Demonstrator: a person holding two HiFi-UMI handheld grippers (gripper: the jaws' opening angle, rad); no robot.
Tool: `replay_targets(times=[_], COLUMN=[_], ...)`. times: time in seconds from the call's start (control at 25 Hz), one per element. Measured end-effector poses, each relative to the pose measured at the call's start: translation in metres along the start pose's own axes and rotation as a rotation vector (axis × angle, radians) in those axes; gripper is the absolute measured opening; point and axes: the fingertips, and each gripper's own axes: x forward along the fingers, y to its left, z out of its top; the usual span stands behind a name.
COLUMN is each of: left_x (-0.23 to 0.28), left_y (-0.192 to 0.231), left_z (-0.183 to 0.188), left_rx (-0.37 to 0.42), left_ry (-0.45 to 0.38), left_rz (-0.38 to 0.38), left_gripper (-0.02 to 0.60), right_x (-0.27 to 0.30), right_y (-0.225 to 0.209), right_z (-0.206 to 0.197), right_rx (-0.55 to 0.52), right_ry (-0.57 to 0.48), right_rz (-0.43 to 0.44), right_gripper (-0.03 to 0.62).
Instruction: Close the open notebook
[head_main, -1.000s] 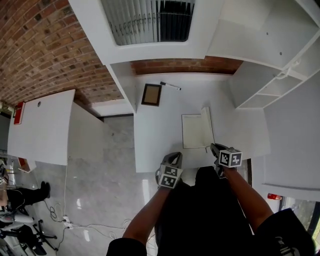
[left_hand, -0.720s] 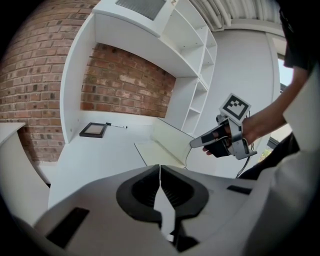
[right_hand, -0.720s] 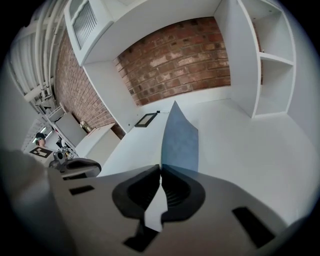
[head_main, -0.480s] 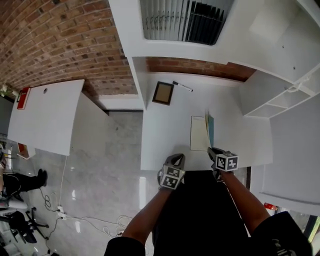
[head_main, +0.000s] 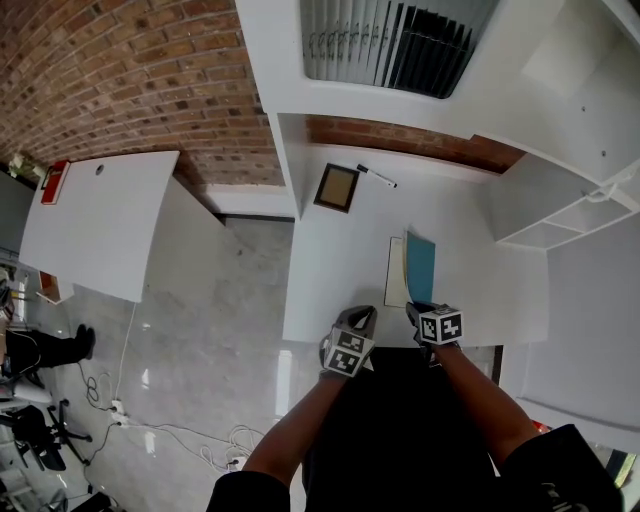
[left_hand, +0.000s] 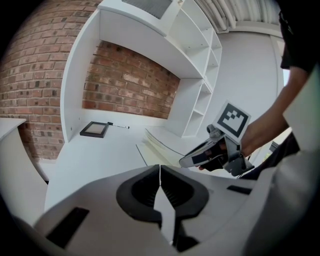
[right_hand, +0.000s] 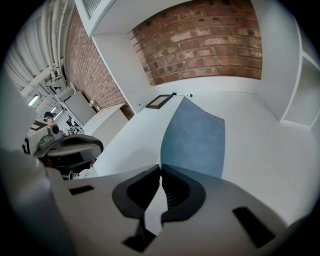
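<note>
Notebook sits on the table, nearer the person than the picture frame and off to its right, and it's changed! A second ago cream pages lay open; now the blue cover has swung over them and stands tilted, with only a strip of page showing on the frame's side. Right gripper has followed it across, jaws squeezed narrow on the cover's near corner, or so it seems: its own body hides that edge. Left gripper waits at the table edge farthest from the frame, jaws pressed together on nothing. The person's arms are cut off below.
</note>
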Motion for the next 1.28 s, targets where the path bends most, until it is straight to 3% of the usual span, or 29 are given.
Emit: replay_targets(times=[1.28], left_x=[0.014], left_y=[0.010], left_z=[-0.006], left_rx=[-0.072], left_ry=[0.026], left_rz=[-0.019], left_gripper=[0.012], right_x=[0.065], right_y=[0.012], right_z=[-0.015], right_rx=[-0.110], right_ry=[0.228], right_rz=[0.042], right_gripper=[0.051])
